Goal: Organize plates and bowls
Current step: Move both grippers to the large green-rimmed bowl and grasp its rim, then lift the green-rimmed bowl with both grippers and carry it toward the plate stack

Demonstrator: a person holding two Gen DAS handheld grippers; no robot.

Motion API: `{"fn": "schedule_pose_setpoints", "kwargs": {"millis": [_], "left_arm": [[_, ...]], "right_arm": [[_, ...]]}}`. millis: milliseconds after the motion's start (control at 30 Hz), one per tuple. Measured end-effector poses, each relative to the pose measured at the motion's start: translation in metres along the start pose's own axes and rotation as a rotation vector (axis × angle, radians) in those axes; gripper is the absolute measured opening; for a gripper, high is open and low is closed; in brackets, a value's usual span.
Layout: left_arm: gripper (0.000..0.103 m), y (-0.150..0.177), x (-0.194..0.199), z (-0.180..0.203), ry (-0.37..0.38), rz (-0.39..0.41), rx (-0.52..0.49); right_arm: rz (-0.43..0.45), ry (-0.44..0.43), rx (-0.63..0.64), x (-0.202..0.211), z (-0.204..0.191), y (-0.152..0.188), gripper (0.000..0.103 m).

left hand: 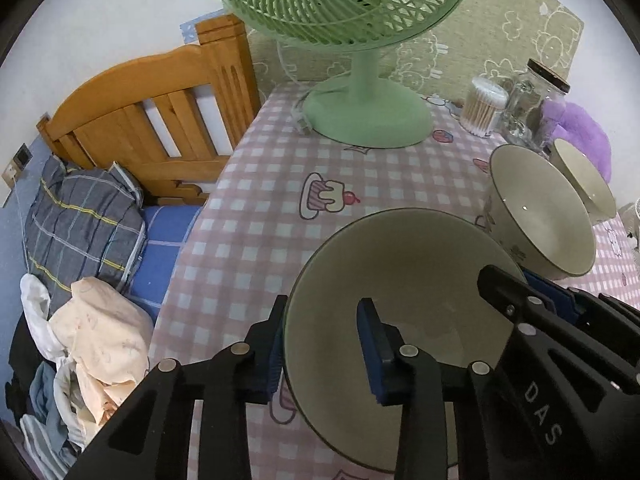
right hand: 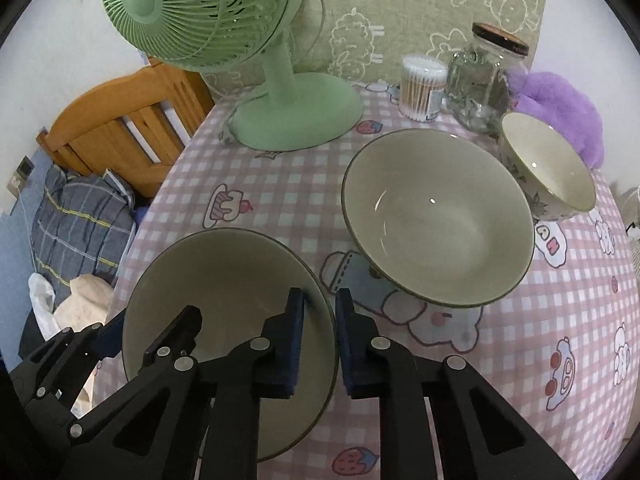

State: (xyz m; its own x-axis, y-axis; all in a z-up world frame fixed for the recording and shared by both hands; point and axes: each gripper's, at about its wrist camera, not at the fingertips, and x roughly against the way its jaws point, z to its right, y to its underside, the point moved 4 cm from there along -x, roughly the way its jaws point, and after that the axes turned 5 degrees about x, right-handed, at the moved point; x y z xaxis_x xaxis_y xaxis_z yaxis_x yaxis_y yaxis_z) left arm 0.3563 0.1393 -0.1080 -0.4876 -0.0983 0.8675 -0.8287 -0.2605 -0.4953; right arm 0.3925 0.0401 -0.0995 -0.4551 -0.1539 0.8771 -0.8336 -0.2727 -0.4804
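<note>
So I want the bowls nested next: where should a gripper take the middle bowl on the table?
Take the middle bowl by its thin rim on the near edge, one finger inside and one outside. It sits upright and open, its walls flare too wide to span, and the small bowl crowds its far right side.

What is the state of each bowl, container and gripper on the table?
near bowl: upright, empty, rim between the fingers of both grippers
middle bowl: upright, empty, untouched
far bowl: upright, empty
glass jar: lid on
cotton swab tub: closed, full
left gripper: open, straddling the rim
right gripper: narrow gap over the rim, clamping unclear
</note>
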Motion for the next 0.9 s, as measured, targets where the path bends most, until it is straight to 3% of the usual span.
{"fn": "schedule_pose_setpoints", "kwargs": {"millis": [367,633,900], "left_arm": [[0.031,0.003,0.018,0.003,0.002,0.009,-0.041],[0.031,0.017,0.058,0.013,0.048,0.034,-0.077],[0.031,0.044,0.102,0.037,0.129,0.059,-0.136]], "right_arm": [[-0.001,0.022,-0.001,0.016,0.0,0.004,0.019],[0.015,0.053,-0.031,0.058,0.005,0.021,0.019],[0.057,0.137,-0.093,0.118,0.023,0.058,0.019]]}}
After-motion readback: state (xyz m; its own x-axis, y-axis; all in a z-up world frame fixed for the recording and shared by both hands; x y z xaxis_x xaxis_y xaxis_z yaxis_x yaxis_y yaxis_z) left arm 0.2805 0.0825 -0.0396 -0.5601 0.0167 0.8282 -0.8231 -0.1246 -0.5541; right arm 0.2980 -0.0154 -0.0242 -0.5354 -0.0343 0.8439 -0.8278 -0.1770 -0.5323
